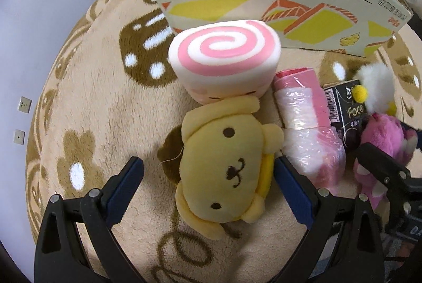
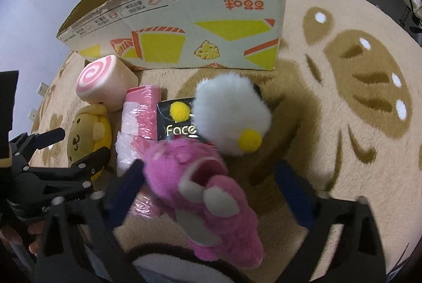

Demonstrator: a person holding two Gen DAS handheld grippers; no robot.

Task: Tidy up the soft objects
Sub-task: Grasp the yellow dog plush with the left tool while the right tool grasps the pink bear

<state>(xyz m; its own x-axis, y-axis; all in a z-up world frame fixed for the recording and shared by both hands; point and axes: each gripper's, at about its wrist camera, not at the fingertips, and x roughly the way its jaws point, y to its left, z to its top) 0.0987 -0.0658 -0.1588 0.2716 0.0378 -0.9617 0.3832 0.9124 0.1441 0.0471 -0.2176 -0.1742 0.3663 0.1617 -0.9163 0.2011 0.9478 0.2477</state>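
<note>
A yellow dog plush (image 1: 226,169) lies on the beige rug between the wide-apart fingers of my left gripper (image 1: 208,177), which is open around it without squeezing. A pink-swirl roll cushion (image 1: 224,56) sits just beyond it. My right gripper (image 2: 208,185) is open, with a pink bear plush (image 2: 205,193) lying between its fingers. A white fluffy plush (image 2: 232,109) with yellow pompoms lies past the bear. The open cardboard box (image 2: 184,27) stands behind the toys. The left gripper also shows in the right wrist view (image 2: 76,148).
A pink plastic-wrapped roll (image 1: 306,124) and a black "Face" box (image 2: 179,122) lie between the dog and the bear. The round beige rug (image 2: 343,98) has brown patterns. Bare floor (image 1: 31,45) lies to the left.
</note>
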